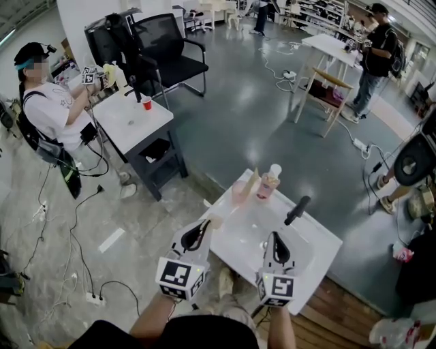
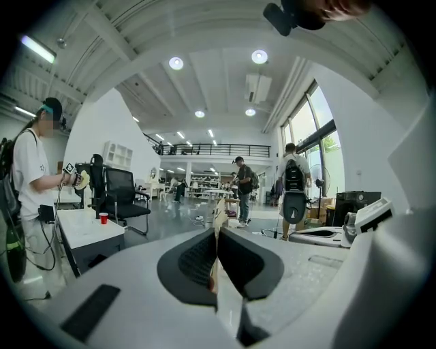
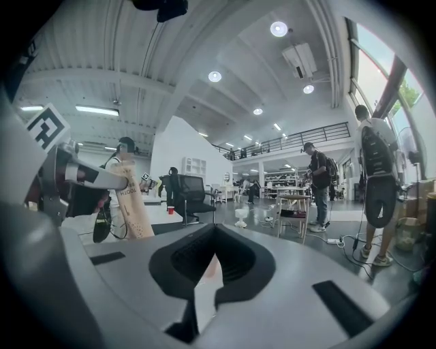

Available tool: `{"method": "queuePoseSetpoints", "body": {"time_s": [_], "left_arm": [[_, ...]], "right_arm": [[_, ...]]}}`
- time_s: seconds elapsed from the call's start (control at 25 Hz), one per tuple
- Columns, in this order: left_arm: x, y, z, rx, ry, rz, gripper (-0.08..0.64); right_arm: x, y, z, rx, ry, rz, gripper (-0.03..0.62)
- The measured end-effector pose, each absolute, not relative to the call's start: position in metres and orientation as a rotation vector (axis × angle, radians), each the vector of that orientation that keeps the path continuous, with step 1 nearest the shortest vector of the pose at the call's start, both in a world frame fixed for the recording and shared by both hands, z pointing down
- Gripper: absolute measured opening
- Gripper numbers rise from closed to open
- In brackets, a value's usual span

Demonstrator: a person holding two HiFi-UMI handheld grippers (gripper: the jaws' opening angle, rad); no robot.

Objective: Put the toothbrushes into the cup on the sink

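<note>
Toothbrush pack (image 2: pixel 219 217) pinched in left hand-held gripper (image 2: pixel 216 235) (right hand-held gripper (image 3: pixel 214 232) pressed together).

White sink (image 1: pixel 325 238); black faucet (image 1: pixel 297 210); pink bottle (image 1: pixel 270 183); beige toothbrush pack (image 3: pixel 134 204) — marker cube (image 1: pixel 180 276) black-and-white squared.

1. Black chair (image 1: pixel 170 58) on a glossy grey floor (image 1: pixel 238 116), bright with glare to the right of the chair.
2. Just left of the chair, a white table (image 1: pixel 133 119) on a dark base.
3. Behind the chair, a white wall (image 1: pixel 85 13).
4. Right of the chair, a wooden stool (image 1: pixel 320 92), then a far table (image 1: pixel 330 46).
5. Down-left of the chair, cables (image 1: pixel 75 238) and a power strip (image 1: pixel 95 298) on paler floor.
6. Far beyond the chair, a railed mezzanine (image 2: pixel 218 148); overhead, round ceiling lights (image 2: pixel 176 63); well to the right, tall windows (image 2: pixel 320 146).
</note>
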State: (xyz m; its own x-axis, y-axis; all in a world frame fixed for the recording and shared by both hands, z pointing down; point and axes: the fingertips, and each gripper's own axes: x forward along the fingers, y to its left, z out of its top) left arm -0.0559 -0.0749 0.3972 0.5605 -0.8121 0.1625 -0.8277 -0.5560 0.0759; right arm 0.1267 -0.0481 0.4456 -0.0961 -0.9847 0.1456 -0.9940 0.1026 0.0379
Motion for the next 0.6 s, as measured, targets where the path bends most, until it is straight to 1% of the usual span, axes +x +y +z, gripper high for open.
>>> {"method": "queuePoseSetpoints", "body": {"time_s": [0.6], "left_arm": [[-0.013,-0.161,0.402,2.662,-1.413,0.143,0.007]], "right_arm": [[0.148,-0.116,0.459,1.977,-2.270,0.185,-0.002]]}}
